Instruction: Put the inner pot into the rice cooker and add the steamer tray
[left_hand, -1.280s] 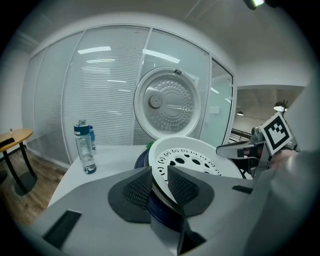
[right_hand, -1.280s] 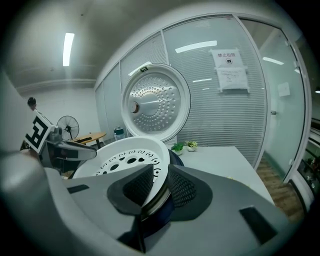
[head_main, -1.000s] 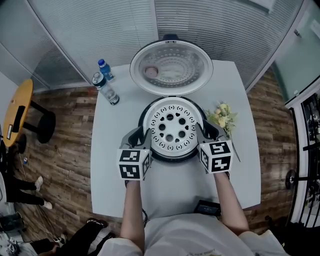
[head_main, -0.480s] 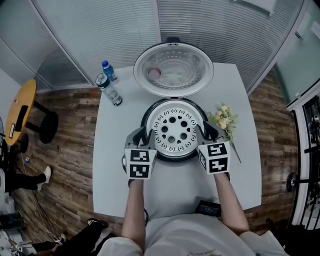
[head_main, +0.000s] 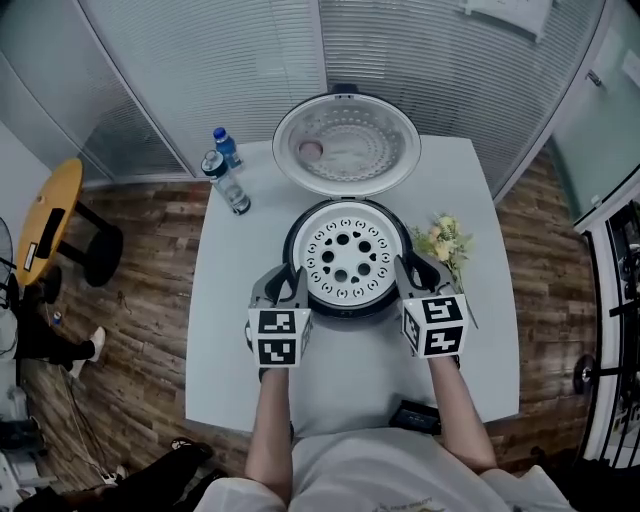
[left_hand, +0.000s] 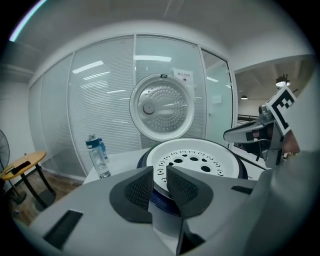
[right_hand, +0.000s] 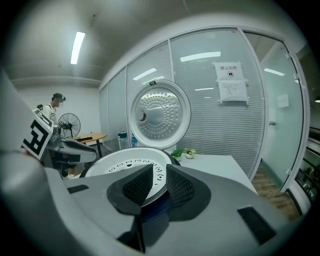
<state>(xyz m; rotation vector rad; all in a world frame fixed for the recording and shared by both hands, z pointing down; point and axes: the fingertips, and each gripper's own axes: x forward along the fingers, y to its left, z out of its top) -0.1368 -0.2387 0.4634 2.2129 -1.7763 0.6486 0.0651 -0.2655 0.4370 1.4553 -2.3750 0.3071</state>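
The steamer tray (head_main: 347, 258) is white, dotted with ringed holes; the rice cooker (head_main: 345, 311) dark navy, its lid (head_main: 345, 143) silvery and dimpled. Pale grey table (head_main: 230, 350), blue-capped bottle (head_main: 224, 145), yellow-white flowers (head_main: 443, 240), brown wood-grain floor (head_main: 130, 330).

The white, round steamer tray (head_main: 347, 257), pierced with many holes, lies flat and level in the mouth of the dark rice cooker (head_main: 345, 311), which stands mid-tabletop (head_main: 230, 300). The cooker's lid (head_main: 346, 139) stands open behind the tray, its dimpled inner face showing.
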